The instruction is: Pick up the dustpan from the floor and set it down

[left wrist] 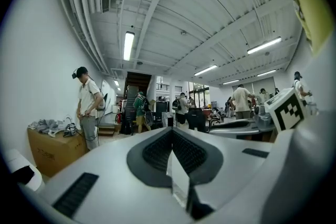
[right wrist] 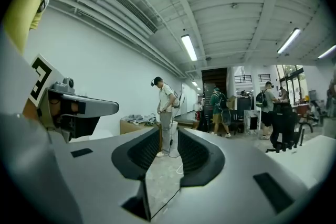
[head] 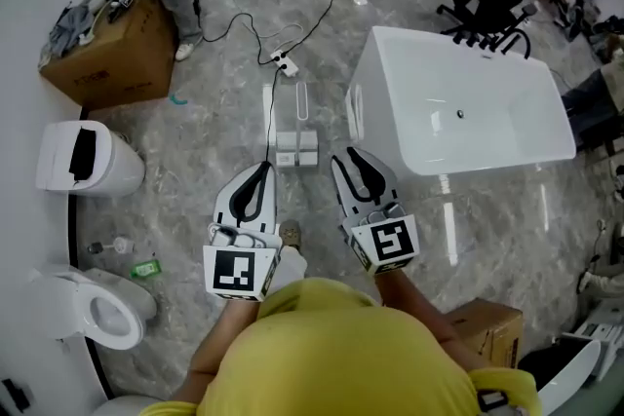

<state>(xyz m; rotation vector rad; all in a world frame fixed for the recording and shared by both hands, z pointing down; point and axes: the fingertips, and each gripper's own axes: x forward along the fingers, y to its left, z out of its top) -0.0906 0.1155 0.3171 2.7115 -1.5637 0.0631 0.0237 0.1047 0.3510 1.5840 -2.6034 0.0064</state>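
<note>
dustpan (head: 295, 149) lay flat on the marble floor (head: 214, 127), not picked up, just ahead of both gripper tips. it sat between the cardboard box (head: 117, 49) and the white bathtub (head: 468, 112), handle end pointing away from the person. a black cable (head: 270, 127) ran along its left side from a power strip (head: 285, 64). left gripper (head: 261, 170) fingers were pressed together with nothing in them. right gripper (head: 343, 159) fingers stood narrowly apart, only floor and cable showing through the gap, nothing held. both grippers were side by side, pointing level. toilet (head: 97, 312) was at lower left.
</note>
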